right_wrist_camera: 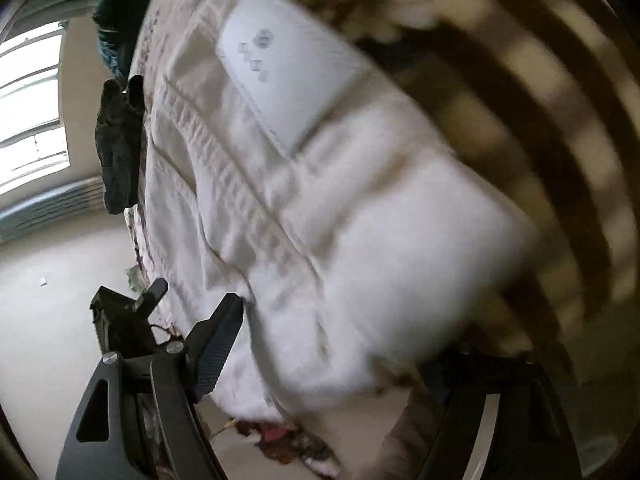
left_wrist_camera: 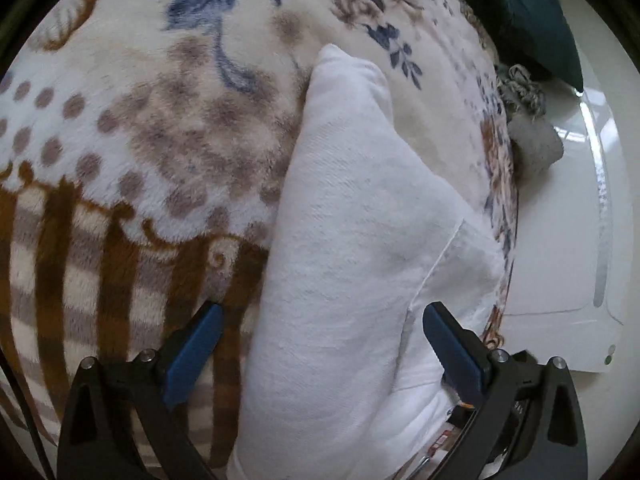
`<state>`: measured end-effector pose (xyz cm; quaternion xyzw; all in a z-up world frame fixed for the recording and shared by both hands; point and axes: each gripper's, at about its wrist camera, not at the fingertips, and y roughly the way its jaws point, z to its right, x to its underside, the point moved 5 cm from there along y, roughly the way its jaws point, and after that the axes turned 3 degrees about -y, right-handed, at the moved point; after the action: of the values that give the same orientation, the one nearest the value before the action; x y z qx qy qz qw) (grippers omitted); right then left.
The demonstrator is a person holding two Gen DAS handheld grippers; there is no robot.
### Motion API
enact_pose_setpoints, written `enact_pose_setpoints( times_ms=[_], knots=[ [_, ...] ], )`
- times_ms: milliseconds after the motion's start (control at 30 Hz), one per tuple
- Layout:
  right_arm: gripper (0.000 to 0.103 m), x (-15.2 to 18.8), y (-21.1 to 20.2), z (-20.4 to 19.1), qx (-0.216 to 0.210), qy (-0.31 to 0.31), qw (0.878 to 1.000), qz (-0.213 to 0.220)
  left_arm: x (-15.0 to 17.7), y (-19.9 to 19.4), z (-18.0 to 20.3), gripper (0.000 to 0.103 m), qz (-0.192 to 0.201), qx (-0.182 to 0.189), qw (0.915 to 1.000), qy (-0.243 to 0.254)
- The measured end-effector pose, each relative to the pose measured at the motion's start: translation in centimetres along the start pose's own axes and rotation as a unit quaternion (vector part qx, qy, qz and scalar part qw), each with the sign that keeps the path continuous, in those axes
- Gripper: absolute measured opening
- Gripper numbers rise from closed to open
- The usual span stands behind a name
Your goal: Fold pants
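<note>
Around my work area, a dark green cushion (left_wrist_camera: 536,20) and a grey knitted item (left_wrist_camera: 528,120) lie at the far edge of the bed, and a dark garment (right_wrist_camera: 118,148) hangs off the blanket's edge; nothing blocks either tong. The sewn label (right_wrist_camera: 288,80) inside the waistband carries print too blurred to read. The white pants (left_wrist_camera: 340,260), soft woven cotton, lie folded into a long band on the plush floral blanket (left_wrist_camera: 140,140), between the spread, empty fingers of my left gripper (left_wrist_camera: 322,344) and my right gripper (right_wrist_camera: 332,360).
</note>
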<state>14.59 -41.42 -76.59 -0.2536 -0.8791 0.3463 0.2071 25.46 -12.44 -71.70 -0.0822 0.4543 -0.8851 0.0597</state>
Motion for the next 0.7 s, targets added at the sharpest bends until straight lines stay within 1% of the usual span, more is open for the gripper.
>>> enact_pose_setpoints(
  times_ms=[33,67,133,167,200,233,267,333,367,400,433,467,500,533,567,600,667,700],
  knots=[
    [0.083,0.0,-0.2,-0.1,-0.011,0.005,1.000,0.007,-0.1,0.3,0.2,0.102,-0.004,-0.006,1.0000,0.004],
    [0.083,-0.1,-0.6,-0.6,-0.035,0.006,0.999,0.016,-0.3,0.6,0.6,0.102,-0.007,-0.012,0.9999,0.007],
    [0.083,-0.3,-1.5,-1.6,-0.060,-0.007,0.998,0.031,-0.3,0.7,0.8,0.102,-0.011,-0.019,0.9996,0.017],
    [0.081,-0.5,-1.8,-2.0,-0.046,-0.033,0.998,0.038,-0.3,0.9,0.8,0.102,-0.013,-0.021,0.9995,0.020],
    [0.081,-0.7,-1.7,-2.2,-0.009,-0.061,0.997,0.042,-0.2,0.9,0.8,0.102,-0.013,-0.021,0.9995,0.020],
    [0.081,-1.0,-1.0,-1.5,0.015,-0.064,0.997,0.039,-0.2,1.0,0.9,0.102,-0.013,-0.019,0.9995,0.019],
    [0.081,-1.1,-0.3,-1.0,0.017,-0.055,0.998,0.027,-0.3,1.3,0.9,0.102,-0.014,-0.019,0.9996,0.018],
    [0.083,-1.5,0.9,-0.6,-0.004,-0.036,0.999,0.013,-0.3,1.3,0.9,0.102,-0.015,-0.020,0.9995,0.019],
    [0.086,-1.6,1.2,-1.0,-0.022,-0.031,0.999,0.003,-0.3,1.3,0.8,0.102,-0.017,-0.023,0.9994,0.020],
    [0.086,-1.7,1.3,-1.5,-0.040,-0.028,0.999,-0.001,-0.3,1.4,0.8,0.102,-0.017,-0.024,0.9993,0.021],
    [0.086,-1.6,0.9,-2.4,-0.080,-0.027,0.996,0.000,-0.3,1.3,0.7,0.102,-0.017,-0.025,0.9993,0.021],
    [0.085,-1.5,0.4,-3.2,-0.100,-0.045,0.994,0.002,-0.3,1.3,0.6,0.102,-0.017,-0.027,0.9993,0.020],
    [0.084,-1.4,0.4,-3.8,-0.086,-0.068,0.994,0.003,-0.4,1.3,0.6,0.102,-0.017,-0.028,0.9992,0.021],
    [0.084,-1.3,0.7,-3.8,-0.044,-0.092,0.995,0.001,-0.4,1.4,0.6,0.103,-0.017,-0.029,0.9992,0.022],
    [0.083,-1.2,1.0,-3.1,0.007,-0.106,0.994,0.000,-0.4,1.6,0.7,0.103,-0.017,-0.029,0.9992,0.023],
    [0.078,-1.1,1.6,-1.9,0.025,-0.100,0.995,-0.005,-0.4,1.7,0.8,0.103,-0.018,-0.030,0.9991,0.024],
    [0.077,-0.8,1.9,-1.3,0.011,-0.090,0.996,0.000,-0.4,1.9,1.0,0.103,-0.020,-0.036,0.9987,0.031],
    [0.080,-0.8,2.2,-1.5,0.007,-0.091,0.996,-0.003,-0.3,2.0,1.1,0.103,-0.020,-0.038,0.9985,0.034]
  ],
)
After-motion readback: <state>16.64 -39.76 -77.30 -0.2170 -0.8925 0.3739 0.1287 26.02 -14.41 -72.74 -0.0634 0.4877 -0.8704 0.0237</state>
